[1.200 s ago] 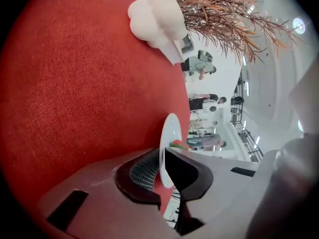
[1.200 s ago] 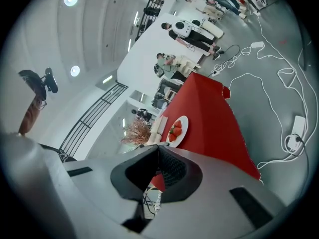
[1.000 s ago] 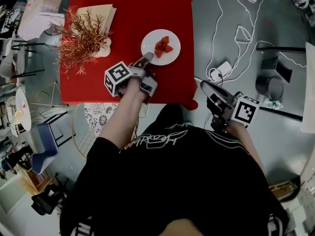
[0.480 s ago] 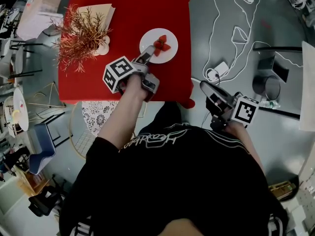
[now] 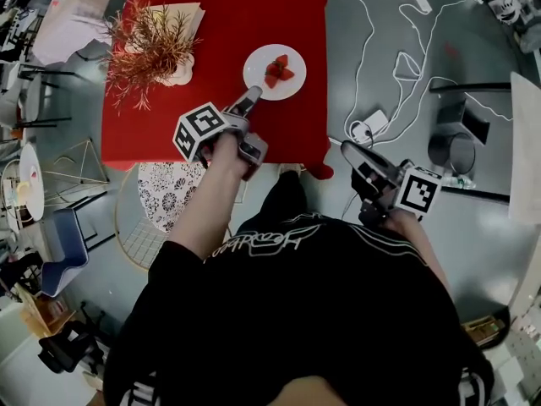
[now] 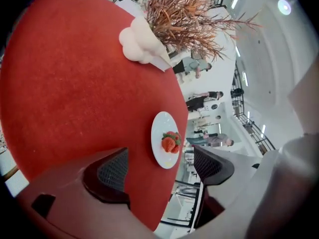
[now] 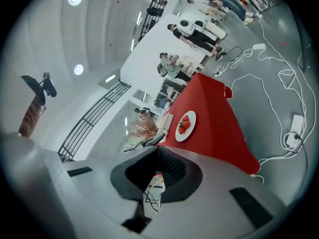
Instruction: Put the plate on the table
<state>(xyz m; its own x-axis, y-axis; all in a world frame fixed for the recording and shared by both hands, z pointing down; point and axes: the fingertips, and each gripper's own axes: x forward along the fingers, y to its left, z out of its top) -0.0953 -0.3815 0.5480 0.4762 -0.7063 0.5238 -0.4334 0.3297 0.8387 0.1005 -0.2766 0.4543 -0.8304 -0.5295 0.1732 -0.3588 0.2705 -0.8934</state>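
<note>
My left gripper (image 5: 251,100) has let go: its jaws have just been opening and now stand wide, with the pads (image 6: 110,169) clear of everything. Looking along them, the plate (image 5: 260,73) shows in the gap ahead, but neither pad presses on it. The tips are just beside its near rim, and I cannot tell from above whether one brushes it. The plate lies flat on the red table (image 5: 169,134), close to the table's right edge, with the strawberries (image 5: 278,68) in a small heap near its middle. Further off, toward the far left corner, a dry reddish plant (image 5: 150,47) stands in a pale vase, well apart from the plate.

My right gripper (image 5: 348,149) is clenched on nothing, its pads pressed together. It hangs off the table's right side over the grey floor (image 5: 473,252), where a corded white power block (image 5: 373,126) lies.

I judge the main step done: the plate is on the table and released, so what is in hand is the retreat. The next move calls for drawing my left gripper straight back along its own line with the jaws wide, so no pad catches the rim and drags the plate toward the nearby edge or upsets the strawberries. Only once clear should I lift or turn away
</note>
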